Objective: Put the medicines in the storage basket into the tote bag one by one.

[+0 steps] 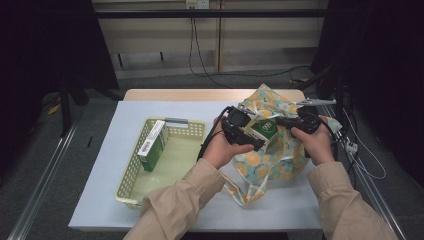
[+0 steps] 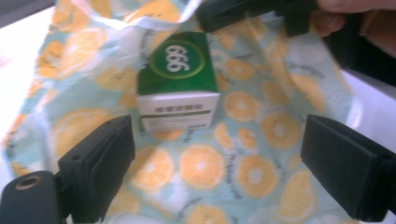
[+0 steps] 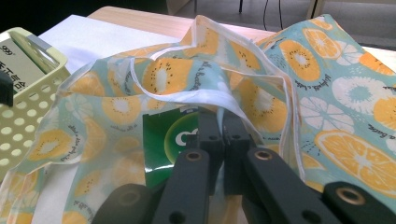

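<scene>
A fabric bag (image 1: 272, 165) printed with orange slices lies on the right of the table. A green and white box (image 1: 263, 129) marked 999 rests on the fabric in the bag's mouth. My left gripper (image 1: 252, 136) hovers just left of it. In the left gripper view its jaws (image 2: 219, 140) stand wide open, the box (image 2: 180, 79) lying ahead of them untouched on the bag (image 2: 252, 172). My right gripper (image 1: 281, 121) is shut (image 3: 223, 121) on the bag's white rim (image 3: 210, 100) and holds it up. The box (image 3: 163, 140) shows under that rim.
A pale yellow perforated basket (image 1: 130, 185) sits on the left of the white mat, with a second green and white box (image 1: 152, 145) leaning against its left wall. The basket's corner (image 3: 28, 107) is close to the bag. Cables hang off the table's right edge.
</scene>
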A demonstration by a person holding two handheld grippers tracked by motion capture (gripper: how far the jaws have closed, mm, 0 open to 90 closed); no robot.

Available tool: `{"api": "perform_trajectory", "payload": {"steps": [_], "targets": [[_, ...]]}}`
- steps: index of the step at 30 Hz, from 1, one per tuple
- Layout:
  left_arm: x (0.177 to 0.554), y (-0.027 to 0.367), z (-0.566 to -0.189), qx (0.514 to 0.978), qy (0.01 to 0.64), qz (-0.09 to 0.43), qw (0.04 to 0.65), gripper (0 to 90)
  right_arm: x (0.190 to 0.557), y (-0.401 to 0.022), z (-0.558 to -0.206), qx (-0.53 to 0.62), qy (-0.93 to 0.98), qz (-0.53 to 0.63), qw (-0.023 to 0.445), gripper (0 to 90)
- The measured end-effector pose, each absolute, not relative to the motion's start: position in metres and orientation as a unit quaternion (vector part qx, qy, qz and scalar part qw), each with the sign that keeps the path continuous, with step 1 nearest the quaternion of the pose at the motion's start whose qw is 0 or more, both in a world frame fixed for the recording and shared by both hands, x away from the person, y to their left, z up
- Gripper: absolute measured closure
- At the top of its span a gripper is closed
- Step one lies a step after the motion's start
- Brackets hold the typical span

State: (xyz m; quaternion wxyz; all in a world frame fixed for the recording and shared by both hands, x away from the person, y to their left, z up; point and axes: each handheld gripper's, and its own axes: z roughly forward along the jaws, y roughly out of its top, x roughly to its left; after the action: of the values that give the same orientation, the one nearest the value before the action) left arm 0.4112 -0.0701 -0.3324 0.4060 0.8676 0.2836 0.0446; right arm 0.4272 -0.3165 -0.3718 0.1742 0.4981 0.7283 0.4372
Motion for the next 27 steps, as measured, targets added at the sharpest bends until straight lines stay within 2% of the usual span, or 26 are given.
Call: {"api": "perform_trajectory", "payload": {"steps": [7, 19, 27], "targets": [[0.395, -0.078, -0.318, 0.863, 0.294, 0.026, 0.410, 11.4, 0.427, -0.317, -0.372, 0.497, 0.730, 0.435, 0.175, 89.8], [0.370, -0.073, -0.270, 0.864, 0.286, 0.060, 0.411, 11.3, 0.425, -0.311, -0.371, 0.492, 0.735, 0.432, 0.179, 89.8], [0.372, -0.048, -0.255, 0.863, 0.297, 0.080, 0.400, 10.3, 0.425, -0.313, -0.370, 0.494, 0.733, 0.432, 0.180, 89.8]]}}
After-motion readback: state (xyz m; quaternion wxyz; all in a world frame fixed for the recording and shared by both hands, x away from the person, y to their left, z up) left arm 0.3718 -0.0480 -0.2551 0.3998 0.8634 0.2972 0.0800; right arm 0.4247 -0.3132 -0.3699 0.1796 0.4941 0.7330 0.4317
